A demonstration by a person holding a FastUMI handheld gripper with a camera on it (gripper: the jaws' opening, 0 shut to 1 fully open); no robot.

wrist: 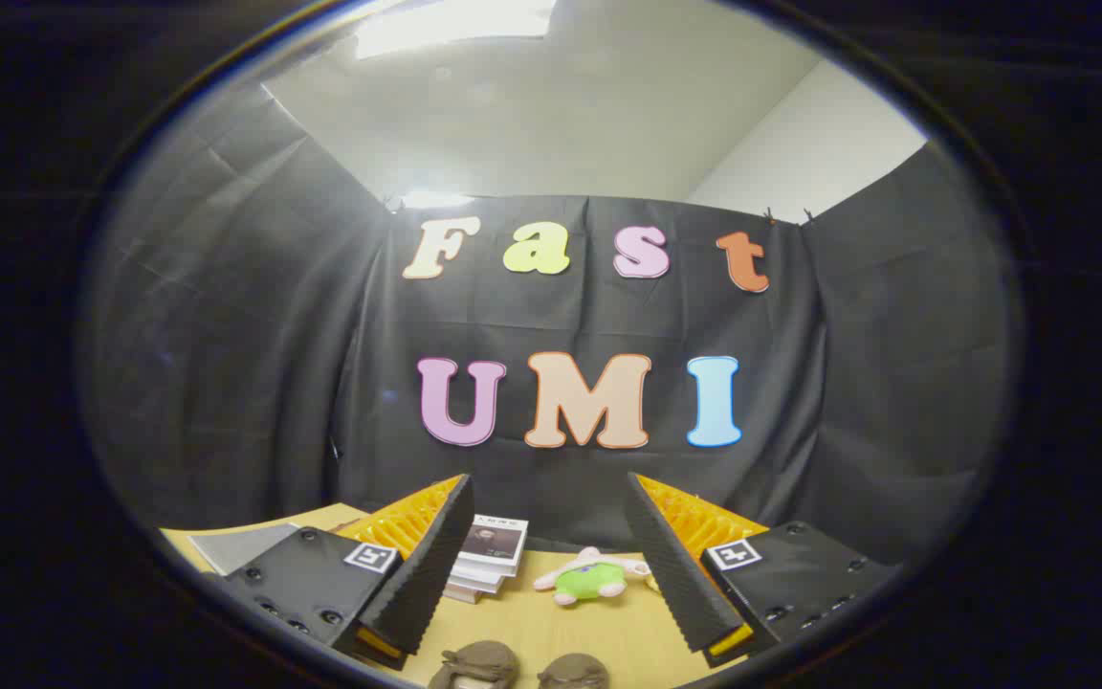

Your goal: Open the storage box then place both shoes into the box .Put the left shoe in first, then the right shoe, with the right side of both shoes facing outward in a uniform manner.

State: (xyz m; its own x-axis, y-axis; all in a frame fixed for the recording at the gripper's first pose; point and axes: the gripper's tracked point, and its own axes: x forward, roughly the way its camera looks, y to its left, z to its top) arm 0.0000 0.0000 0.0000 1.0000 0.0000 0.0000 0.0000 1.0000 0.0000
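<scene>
Wooden table (532,636) before black cloth wall, gripper (546,565) held level above it, fingers spread wide and empty, two shoes (517,665) just beneath, stacked booklets (489,560) and plush toy (594,577) beyond.

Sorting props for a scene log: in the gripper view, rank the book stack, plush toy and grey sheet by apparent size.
1. Book stack and plush toy: alike, unranked.
2. Grey sheet: partly hidden, unsure.
Gripper fingers open.

Tongs (547,502): two wedge-shaped fingers (429,565), inner faces ribbed with fine ridges, outer sides with orange ribbed panels. Each finger on flat black mount plate with dark screws along edge. Square black-and-white marker tag on each plate. Fingers spread apart, gripping nothing.
</scene>
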